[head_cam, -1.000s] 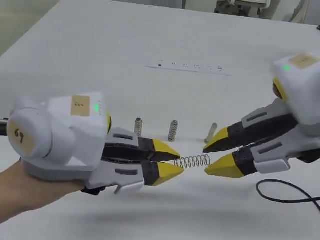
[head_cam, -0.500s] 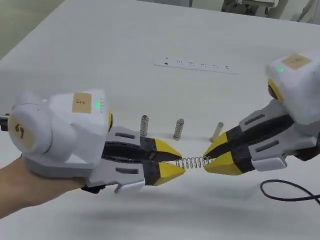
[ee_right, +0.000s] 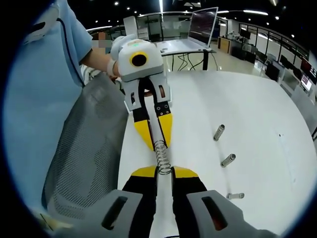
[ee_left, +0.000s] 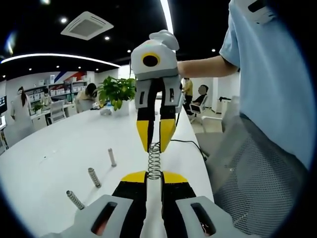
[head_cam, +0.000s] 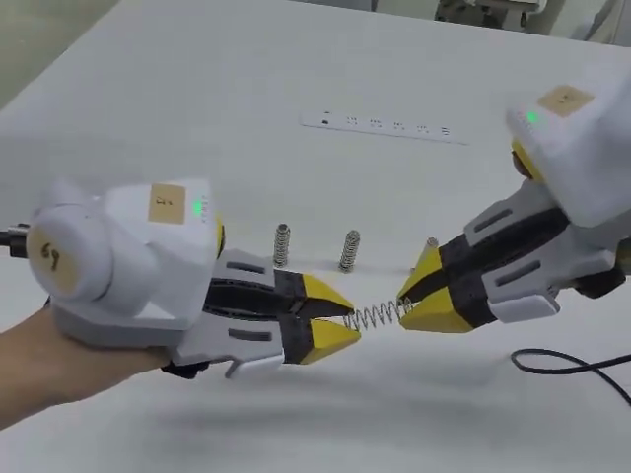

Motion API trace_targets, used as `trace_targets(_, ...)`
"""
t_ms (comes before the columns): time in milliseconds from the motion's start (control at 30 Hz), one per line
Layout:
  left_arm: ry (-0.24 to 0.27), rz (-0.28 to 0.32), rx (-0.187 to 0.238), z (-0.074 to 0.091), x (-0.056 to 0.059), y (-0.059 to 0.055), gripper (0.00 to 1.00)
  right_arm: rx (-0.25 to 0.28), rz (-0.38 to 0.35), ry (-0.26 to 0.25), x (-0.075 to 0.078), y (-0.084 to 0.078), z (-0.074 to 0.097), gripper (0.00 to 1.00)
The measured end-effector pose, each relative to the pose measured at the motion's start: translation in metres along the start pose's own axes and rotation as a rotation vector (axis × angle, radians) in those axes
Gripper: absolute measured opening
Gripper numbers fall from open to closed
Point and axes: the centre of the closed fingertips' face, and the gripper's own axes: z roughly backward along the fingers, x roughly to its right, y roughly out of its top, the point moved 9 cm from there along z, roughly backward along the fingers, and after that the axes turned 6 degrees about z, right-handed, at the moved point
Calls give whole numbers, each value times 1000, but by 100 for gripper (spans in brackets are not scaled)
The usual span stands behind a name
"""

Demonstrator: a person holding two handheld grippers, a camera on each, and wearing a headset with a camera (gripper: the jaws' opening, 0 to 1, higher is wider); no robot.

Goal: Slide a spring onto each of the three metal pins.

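- The left gripper (head_cam: pixel 347 321) comes in from 9 o'clock in the head view, held in a hand (head_cam: pixel 39 370). Its jaws are pressed together on one end of a spring (head_cam: pixel 377 315).
- The right gripper (head_cam: pixel 404 304) comes in from 3 o'clock, its jaws pinching the other end.
- The spring hangs nearly level between the two pairs of yellow tips, above the table (head_cam: pixel 197 108) and touching nothing else.
- In the left gripper view the spring (ee_left: pixel 154 159) runs toward 12 o'clock, from the left gripper (ee_left: pixel 154 174) into the right gripper (ee_left: pixel 154 143), which faces it tip to tip.
- In the right gripper view the spring (ee_right: pixel 162 154) runs from the right gripper (ee_right: pixel 165 172) to the left gripper (ee_right: pixel 153 135) at 12 o'clock.
- Three pins stand in a row on the table, at 12 o'clock of the held spring in the head view.
- The left pin (head_cam: pixel 282 245) and the middle pin (head_cam: pixel 349 250) each carry a coil.
- The right pin (head_cam: pixel 431 242) is bare and partly hidden behind the right gripper's upper jaw.
- In the left gripper view the row lies toward 8 o'clock, the right pin (ee_left: pixel 112 157) nearest the spring.
- A power strip (head_cam: pixel 385 128) lies well beyond the pins at 12 o'clock.
- A cable (head_cam: pixel 562 363) curls at 4 o'clock, under the right gripper.
- A mesh chair (ee_left: pixel 257 173) stands beside the table.
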Motion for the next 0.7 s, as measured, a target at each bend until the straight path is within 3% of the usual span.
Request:
trace_targets(500, 4, 15, -6, -9, 0, -1, 2, -19, 57, -17, 2, 21, 3, 8)
trace_targets(700, 6, 12, -9, -10, -1, -3, 2, -50, 102, -23, -1, 27, 0, 8)
